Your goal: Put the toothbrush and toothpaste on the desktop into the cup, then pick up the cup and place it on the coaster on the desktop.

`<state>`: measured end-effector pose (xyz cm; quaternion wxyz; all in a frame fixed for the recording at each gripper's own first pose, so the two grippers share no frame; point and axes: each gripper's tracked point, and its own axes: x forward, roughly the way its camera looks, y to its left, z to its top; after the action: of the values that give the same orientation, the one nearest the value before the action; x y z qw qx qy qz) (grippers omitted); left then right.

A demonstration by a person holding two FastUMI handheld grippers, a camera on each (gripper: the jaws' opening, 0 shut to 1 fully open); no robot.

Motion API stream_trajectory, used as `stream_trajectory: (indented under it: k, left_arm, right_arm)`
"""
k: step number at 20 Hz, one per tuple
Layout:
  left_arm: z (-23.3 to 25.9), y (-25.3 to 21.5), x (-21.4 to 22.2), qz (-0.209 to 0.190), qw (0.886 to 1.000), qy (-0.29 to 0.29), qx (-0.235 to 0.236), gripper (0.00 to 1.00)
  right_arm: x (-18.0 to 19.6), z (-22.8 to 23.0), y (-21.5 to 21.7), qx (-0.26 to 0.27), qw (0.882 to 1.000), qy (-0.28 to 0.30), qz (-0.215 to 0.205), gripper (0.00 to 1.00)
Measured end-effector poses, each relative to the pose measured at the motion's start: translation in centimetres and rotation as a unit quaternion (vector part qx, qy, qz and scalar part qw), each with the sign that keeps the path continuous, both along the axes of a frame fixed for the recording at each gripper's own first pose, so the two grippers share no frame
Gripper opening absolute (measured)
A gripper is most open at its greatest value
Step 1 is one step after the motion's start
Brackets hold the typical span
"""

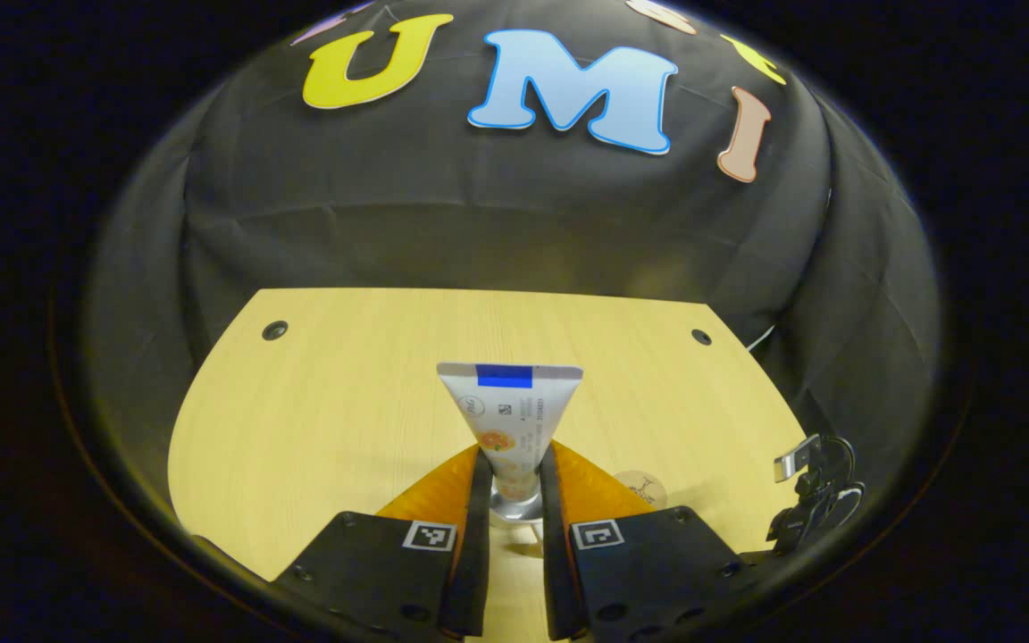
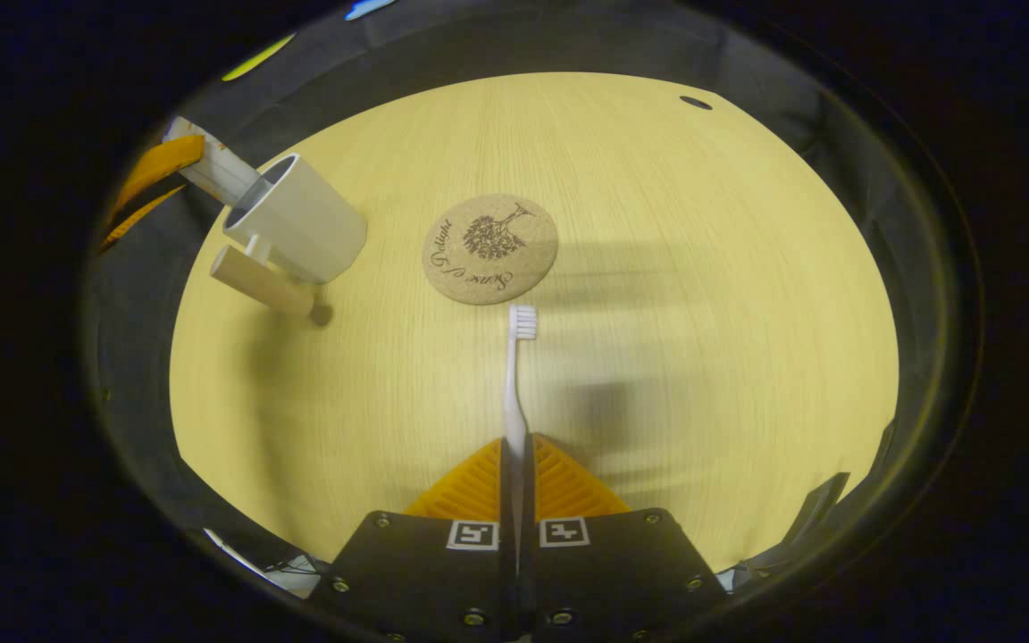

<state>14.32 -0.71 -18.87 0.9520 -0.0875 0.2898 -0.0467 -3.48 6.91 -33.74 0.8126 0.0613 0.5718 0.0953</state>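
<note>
Hiding the lower end of the toothpaste tube (image 1: pixel 511 420), the left gripper (image 1: pixel 514 500) has its two fingers pressed on either side of the tube's cap end, so the cap itself is hard to make out. The tube stands up from the fingers toward 12 o'clock in the left gripper view, widening to a flat crimped end with a blue band; it is white with a small orange picture and fine print too small to make out. Behind the right-hand finger, at about 4 o'clock, a sliver of the cork coaster (image 1: pixel 642 487) shows, the rest covered. At the 4 o'clock edge of the wooden desktop (image 1: pixel 318 402) sits some dark clamp hardware (image 1: pixel 814 496), partly cut off.

In the right gripper view the right gripper (image 2: pixel 515 455) is closed almost fully on the handle of the toothbrush (image 2: pixel 514 375), whose lower handle is lost between the fingers. The brush is white and slim, its bristled head pointing to 12 o'clock, just short of the round coaster (image 2: pixel 489 249), which bears a tree drawing. At 10 o'clock the white cup (image 2: pixel 300 219) stands with a bar-shaped handle (image 2: pixel 260 281); behind it a white tube and some orange ridged parts are partly cut off at the edge.
</note>
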Motion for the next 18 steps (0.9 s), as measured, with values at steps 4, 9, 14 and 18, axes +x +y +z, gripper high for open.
stream_trajectory:
  k: [4, 9, 14, 18]
  left_arm:
    - [-1.6, -0.2, -0.5, -0.006, 1.000, 0.009, 0.007, 0.35]
    - [-1.4, -0.3, -0.7, -0.012, 1.000, 0.002, 0.015, 0.44]
    - [-0.7, -0.2, -1.0, -0.015, 1.000, -0.007, 0.025, 0.41]
    - [-0.6, -0.2, -1.5, -0.011, 1.000, -0.008, 0.011, 0.41]
  right_arm:
    - [0.7, 1.0, 0.1, 0.011, 1.000, -0.015, -0.005, 0.02]
    - [2.8, 4.7, 0.1, 0.022, 0.998, -0.063, -0.007, 0.02]
    - [5.4, 8.2, 1.7, 0.043, 0.994, -0.100, -0.005, 0.02]
    - [8.6, 11.5, 3.4, 0.056, 0.989, -0.138, 0.003, 0.02]
